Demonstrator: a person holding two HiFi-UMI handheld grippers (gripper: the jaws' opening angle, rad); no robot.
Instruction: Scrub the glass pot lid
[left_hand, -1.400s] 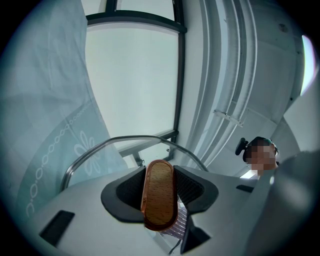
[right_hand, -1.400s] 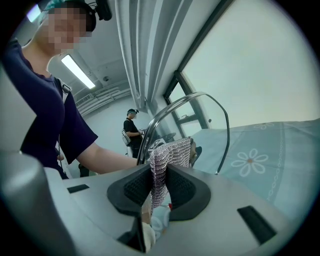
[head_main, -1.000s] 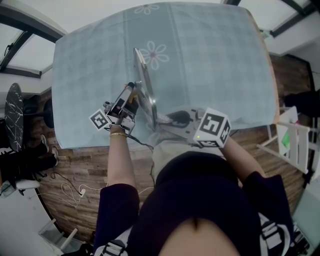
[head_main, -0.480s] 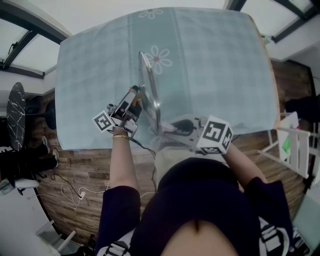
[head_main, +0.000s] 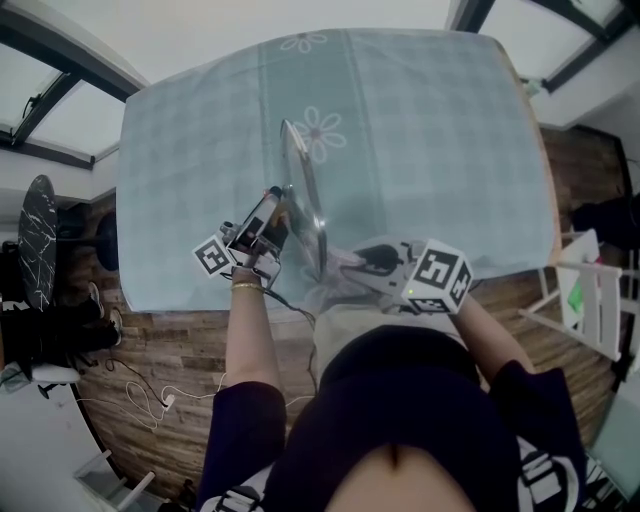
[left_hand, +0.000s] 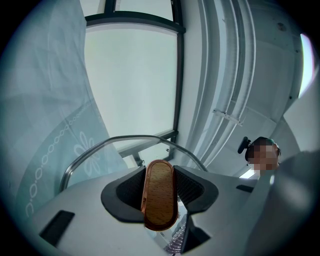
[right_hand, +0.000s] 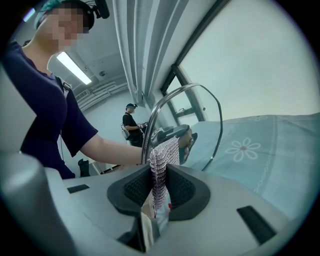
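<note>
The glass pot lid (head_main: 303, 195) stands on edge on the table, its metal rim (left_hand: 125, 141) arching ahead in the left gripper view. My left gripper (head_main: 275, 207) is shut on the lid's wooden knob (left_hand: 159, 200), which fills the gap between its dark pads. My right gripper (head_main: 357, 258) is shut on a chainmail scrubber (right_hand: 161, 165) that hangs out of the jaws. The scrubber lies against the lid's (right_hand: 202, 117) near face by its lower edge. Through the glass I see the left gripper (right_hand: 176, 136) on the far side.
A pale teal tablecloth (head_main: 430, 140) with a flower print (head_main: 320, 132) covers the table. A white chair (head_main: 585, 290) stands at the right and a black stool (head_main: 30, 235) at the left. Cables (head_main: 150, 385) lie on the wooden floor. Another person (right_hand: 131, 122) stands far back.
The whole head view has slid down in the picture. My right gripper has sunk a little beside the lid with the scrubber. The left gripper holds the lid in the same place.
</note>
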